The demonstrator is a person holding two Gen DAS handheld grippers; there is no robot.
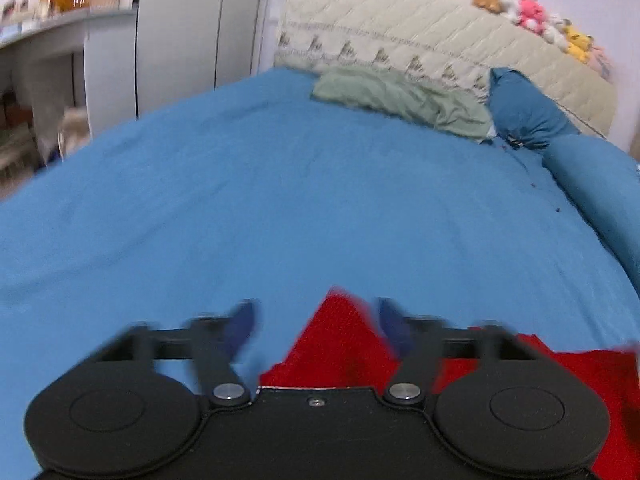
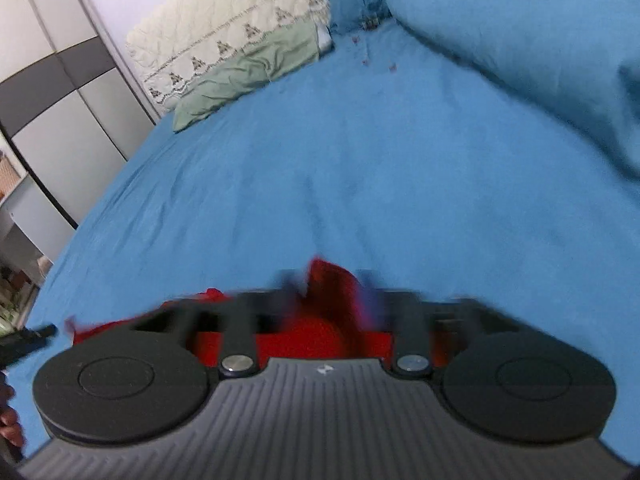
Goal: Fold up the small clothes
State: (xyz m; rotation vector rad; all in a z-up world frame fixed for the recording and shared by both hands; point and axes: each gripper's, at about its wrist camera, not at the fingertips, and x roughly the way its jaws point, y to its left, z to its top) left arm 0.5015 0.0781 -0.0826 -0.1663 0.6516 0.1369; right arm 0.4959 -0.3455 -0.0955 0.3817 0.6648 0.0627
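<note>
A red knit garment point(image 1: 340, 344) lies on the blue bed sheet point(image 1: 280, 200) close under both grippers. In the left wrist view my left gripper point(image 1: 316, 328) is open, its blue-padded fingers wide apart, with a raised corner of the red cloth between them nearer the right finger. In the right wrist view my right gripper point(image 2: 332, 292) has its fingers spread around a bunched peak of the red garment point(image 2: 328, 280). Motion blur hides whether they pinch it. More red cloth point(image 2: 120, 326) trails to the left.
A green folded cloth point(image 1: 400, 100) and a blue pillow point(image 1: 524, 108) lie at the head of the bed before a cream quilted headboard point(image 1: 420, 36) topped with plush toys point(image 1: 532, 16). A blue duvet point(image 2: 540, 40) is bunched on the right. A wardrobe point(image 1: 180, 40) stands to the left.
</note>
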